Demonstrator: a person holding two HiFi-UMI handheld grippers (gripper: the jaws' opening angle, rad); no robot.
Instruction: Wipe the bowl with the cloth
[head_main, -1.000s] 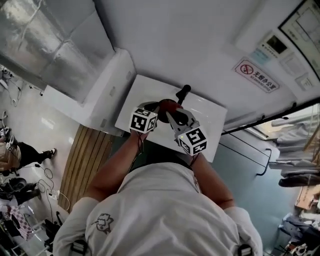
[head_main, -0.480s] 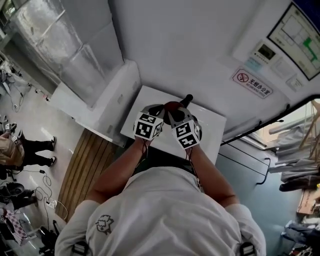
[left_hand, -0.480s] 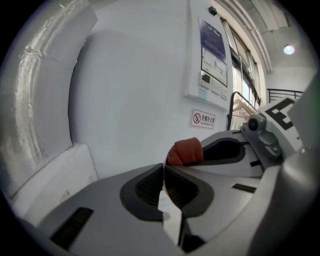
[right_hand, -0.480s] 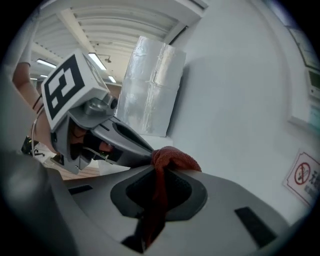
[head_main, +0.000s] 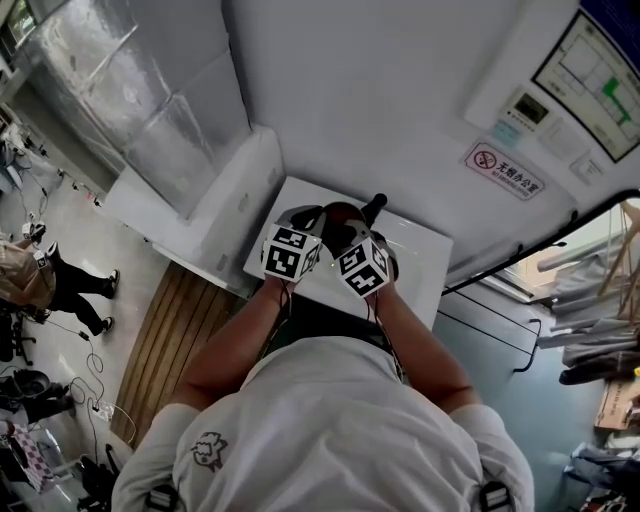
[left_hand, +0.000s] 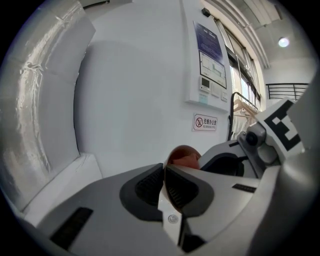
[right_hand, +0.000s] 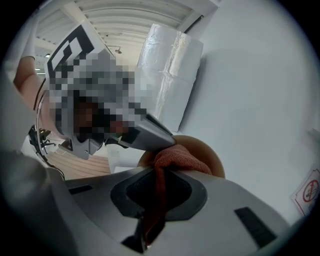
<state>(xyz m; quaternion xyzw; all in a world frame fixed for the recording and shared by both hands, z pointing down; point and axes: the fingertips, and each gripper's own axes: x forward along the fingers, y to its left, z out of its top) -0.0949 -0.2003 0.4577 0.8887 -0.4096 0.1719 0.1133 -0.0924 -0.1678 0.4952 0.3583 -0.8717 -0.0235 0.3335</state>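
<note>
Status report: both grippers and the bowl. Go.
Left gripper shut on bowl rim. Right gripper shut on cloth, cloth at the bowl. Left gripper's tip crowds the cloth.

A white sign (head_main: 508, 170) on the wall (head_main: 400, 90) shows a red no-smoking circle next to red Chinese words. The poster (head_main: 597, 62) above it has print too small to read.
</note>
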